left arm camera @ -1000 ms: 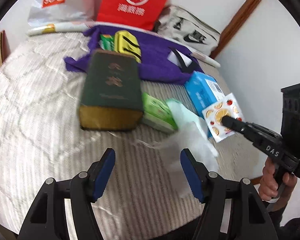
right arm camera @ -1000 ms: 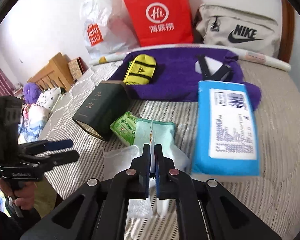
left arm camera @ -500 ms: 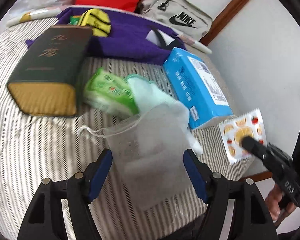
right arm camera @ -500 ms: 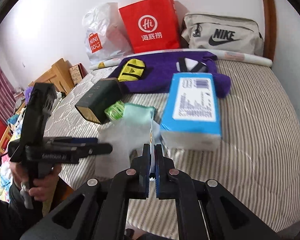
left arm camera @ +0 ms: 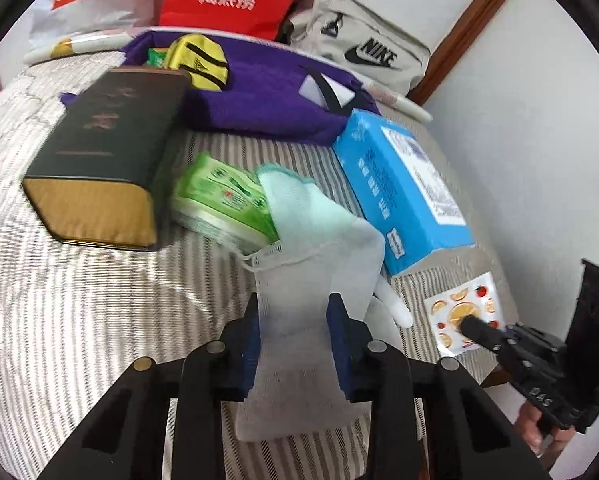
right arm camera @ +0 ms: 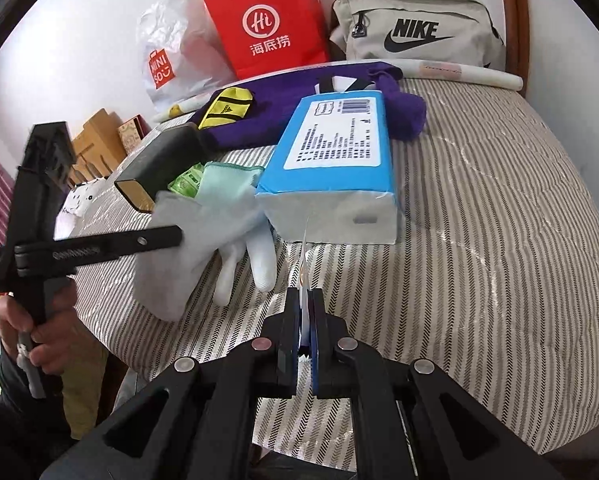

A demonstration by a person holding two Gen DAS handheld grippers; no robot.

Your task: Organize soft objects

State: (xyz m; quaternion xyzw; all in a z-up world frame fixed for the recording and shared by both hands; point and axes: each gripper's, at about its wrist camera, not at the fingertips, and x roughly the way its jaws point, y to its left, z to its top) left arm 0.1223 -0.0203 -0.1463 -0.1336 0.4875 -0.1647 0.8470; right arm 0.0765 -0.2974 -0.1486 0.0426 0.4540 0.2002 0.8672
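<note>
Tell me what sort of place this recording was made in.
Most likely a bedroom at home: the items lie on a striped quilted mattress, with a wooden bed frame against the white wall, and a red paper shopping bag and beige Nike pouch propped behind.

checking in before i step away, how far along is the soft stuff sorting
Early. Nothing looks sorted yet. In hand: the left gripper has just been closing its jaws on the white mesh pouch; the right gripper is shut on the fruit-print sachet. Left on the bed: the white glove, mint cloth, green wipes pack and blue tissue pack.
</note>
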